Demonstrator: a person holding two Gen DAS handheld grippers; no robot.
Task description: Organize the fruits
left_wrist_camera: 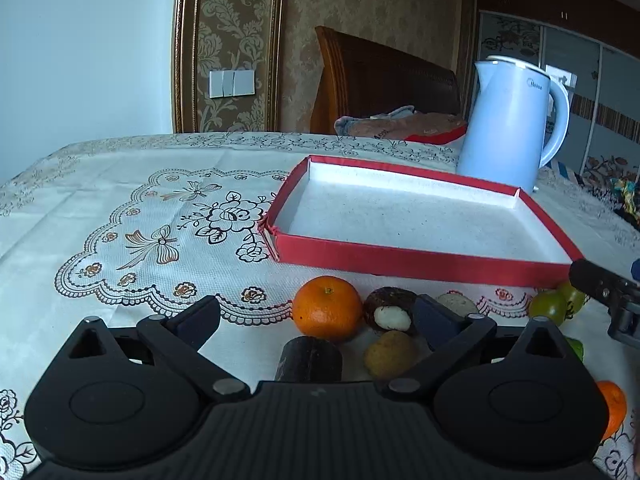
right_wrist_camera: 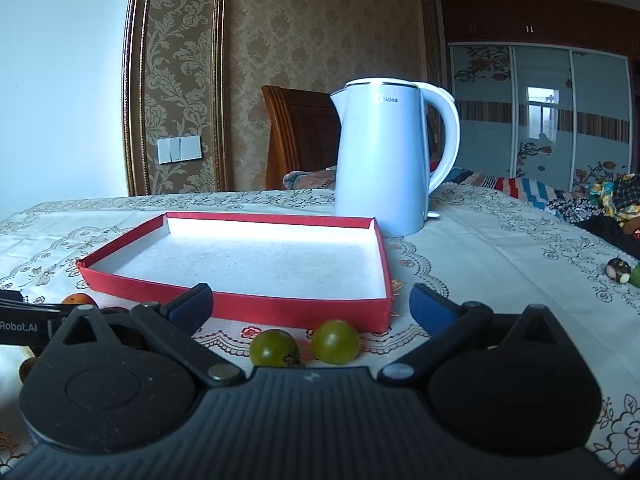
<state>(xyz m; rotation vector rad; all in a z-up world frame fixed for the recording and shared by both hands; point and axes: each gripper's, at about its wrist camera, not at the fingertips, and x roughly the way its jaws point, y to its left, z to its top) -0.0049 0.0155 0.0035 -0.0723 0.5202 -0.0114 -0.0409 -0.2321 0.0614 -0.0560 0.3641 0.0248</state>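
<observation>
A shallow red box with a white inside lies on the table; it also shows in the right wrist view and holds nothing. My left gripper is open, just behind an orange, a dark water chestnut, a yellowish fruit and a dark cylinder piece. My right gripper is open above two green tomatoes, in front of the box. The right gripper's side shows at the left view's right edge.
A light blue electric kettle stands behind the box. A second orange lies at the right edge. A chestnut and a green fruit lie far right. A wooden chair stands beyond the table's far edge.
</observation>
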